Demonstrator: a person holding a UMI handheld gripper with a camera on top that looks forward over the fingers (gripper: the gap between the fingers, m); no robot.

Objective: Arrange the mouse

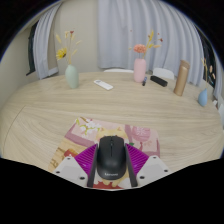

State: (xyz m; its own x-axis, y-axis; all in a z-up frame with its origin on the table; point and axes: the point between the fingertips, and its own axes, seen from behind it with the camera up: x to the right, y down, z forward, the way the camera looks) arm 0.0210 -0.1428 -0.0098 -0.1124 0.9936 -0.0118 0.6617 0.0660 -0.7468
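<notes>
On the table (40, 120), vases (72, 75) hold flowers; tongs (110, 172) apparently clamp the mouse (110, 157).

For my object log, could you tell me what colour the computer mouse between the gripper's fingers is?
The computer mouse is black, seen best in the gripper view, between the gripper fingers.

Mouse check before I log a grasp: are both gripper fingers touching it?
Touching. The gripper view shows the black mouse between the fingers, pink pads pressed against both its sides with no gap visible, above the wooden table.
</notes>
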